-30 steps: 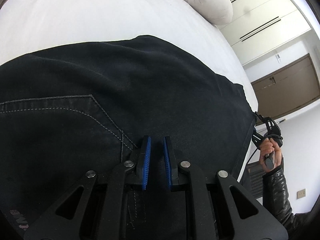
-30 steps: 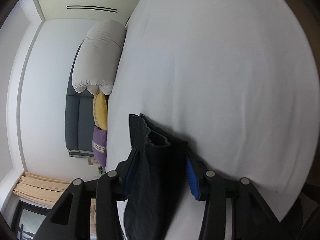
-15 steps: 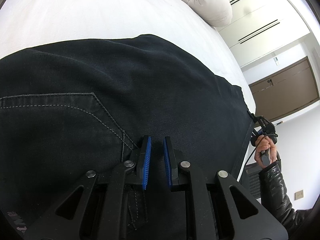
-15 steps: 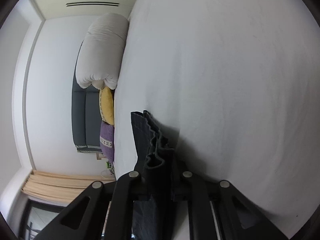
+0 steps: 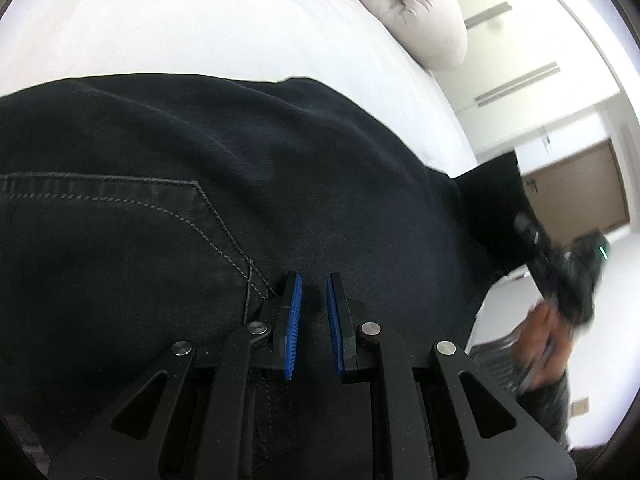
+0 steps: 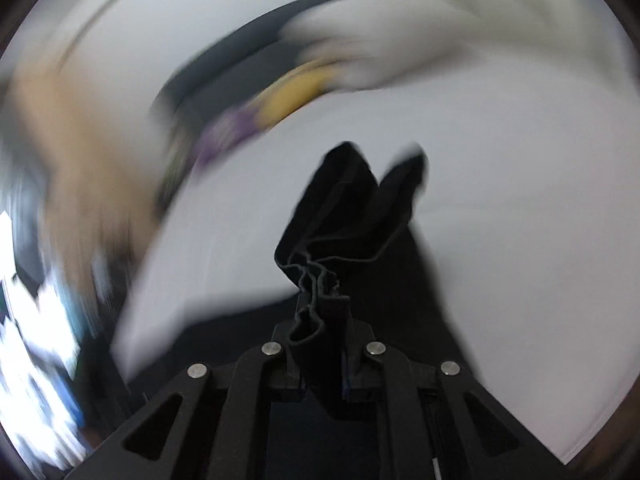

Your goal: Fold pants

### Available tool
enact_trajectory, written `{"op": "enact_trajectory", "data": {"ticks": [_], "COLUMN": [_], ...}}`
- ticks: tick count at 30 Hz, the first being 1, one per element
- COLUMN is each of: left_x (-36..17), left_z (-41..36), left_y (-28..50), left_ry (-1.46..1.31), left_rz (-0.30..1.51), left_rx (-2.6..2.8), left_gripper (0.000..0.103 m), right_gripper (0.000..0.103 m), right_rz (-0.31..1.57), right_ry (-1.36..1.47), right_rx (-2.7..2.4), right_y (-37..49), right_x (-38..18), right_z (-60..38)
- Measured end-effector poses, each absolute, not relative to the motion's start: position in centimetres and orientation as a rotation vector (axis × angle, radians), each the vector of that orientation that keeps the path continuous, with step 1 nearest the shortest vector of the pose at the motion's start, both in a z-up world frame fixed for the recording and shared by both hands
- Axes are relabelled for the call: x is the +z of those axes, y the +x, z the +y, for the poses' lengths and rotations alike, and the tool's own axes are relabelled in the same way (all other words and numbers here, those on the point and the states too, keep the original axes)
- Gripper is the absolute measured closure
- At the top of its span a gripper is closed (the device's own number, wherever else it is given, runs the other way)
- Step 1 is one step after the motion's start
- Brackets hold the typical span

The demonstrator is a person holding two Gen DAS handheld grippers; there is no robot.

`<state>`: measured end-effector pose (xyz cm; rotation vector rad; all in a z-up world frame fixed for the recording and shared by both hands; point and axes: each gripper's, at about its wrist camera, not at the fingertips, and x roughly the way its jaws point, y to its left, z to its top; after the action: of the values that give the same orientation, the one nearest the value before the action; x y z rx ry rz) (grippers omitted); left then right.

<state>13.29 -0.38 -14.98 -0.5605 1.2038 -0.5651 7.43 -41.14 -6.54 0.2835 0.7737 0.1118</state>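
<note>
Black denim pants (image 5: 240, 184) lie spread on the white bed (image 5: 180, 24). Left gripper (image 5: 313, 312), jaws nearly together, pins the seat beneath them; right gripper (image 6: 320, 364) pinches bunched hem for folding.

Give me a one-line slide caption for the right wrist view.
Right gripper clamped on a bunched hem of the black pants, above the white bed, background motion-blurred.

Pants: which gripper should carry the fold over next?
Right. The right gripper is shut on the bunched hem of the pants; the left gripper sits at the waist end, anchoring.
</note>
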Motion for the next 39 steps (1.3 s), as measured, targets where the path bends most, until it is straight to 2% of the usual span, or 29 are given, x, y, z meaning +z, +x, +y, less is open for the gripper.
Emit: {"op": "enact_trajectory", "data": {"ticks": [2, 4, 6, 7, 9, 13, 17, 19, 20, 21, 22, 24, 28, 39], "left_x": [-14.7, -14.6, -14.1, -13.8, -13.2, -13.6, -13.9, -13.8, -13.7, -13.7, -13.7, -13.6, -13.1, -14.2], "left_z": [-0.2, -0.3, -0.2, -0.1, -0.3, -1.4, -3.8, -4.2, -4.0, -3.7, -3.5, -2.6, -0.1, 2.6], "left_y": [13.1, 13.1, 13.1, 13.1, 13.5, 15.0, 17.0, 17.7, 18.0, 18.2, 18.3, 18.4, 18.0, 16.0], "left_ry": [-0.596, -0.634, -0.71, -0.743, -0.792, -0.877, -0.841, -0.838, -0.823, -0.807, -0.791, -0.749, -0.738, -0.71], "left_rz": [1.211, 1.221, 1.207, 1.194, 1.187, 1.234, 1.336, 1.343, 1.348, 1.353, 1.365, 1.372, 1.347, 1.336], "left_rx": [-0.553, -0.56, -0.593, -0.606, -0.616, -0.637, -0.676, -0.687, -0.686, -0.688, -0.687, -0.673, -0.653, -0.576], "left_gripper": [0.089, 0.075, 0.037, 0.029, 0.008, 0.006, 0.006, 0.009, 0.027, 0.063, 0.077, 0.087, 0.092, 0.092], "right_gripper": [0.091, 0.091, 0.091, 0.09, 0.091, 0.091, 0.091, 0.091, 0.091, 0.091, 0.091, 0.091, 0.091, 0.09], "right_rz": [0.83, 0.894, 0.914, 0.908, 0.876, 0.796, 0.732, 0.72, 0.716, 0.715, 0.714, 0.716, 0.708, 0.774], "right_ry": [0.091, -0.048, -0.147, -0.169, -0.216, -0.287, -0.372, -0.401, -0.42, -0.43, -0.435, -0.448, -0.473, -0.524], "right_rx": [0.187, 0.2, 0.183, 0.176, 0.154, 0.14, 0.168, 0.195, 0.214, 0.227, 0.241, 0.269, 0.316, 0.369], "right_y": [7.3, 7.2, 6.8, 6.5, 6.1, 5.0, 3.5, 2.8, 2.4, 2.3, 2.1, 1.7, 1.5, 1.9], "right_x": [-8.1, -11.1, -13.1, -13.5, -13.1, -11.3, -9.9, -9.9, -10.0, -10.0, -10.0, -10.0, -9.8, -12.0], "right_z": [-34.8, -30.4, -27.8, -27.2, -26.5, -25.2, -22.5, -21.3, -20.4, -19.9, -19.2, -18.1, -16.1, -13.4]}}
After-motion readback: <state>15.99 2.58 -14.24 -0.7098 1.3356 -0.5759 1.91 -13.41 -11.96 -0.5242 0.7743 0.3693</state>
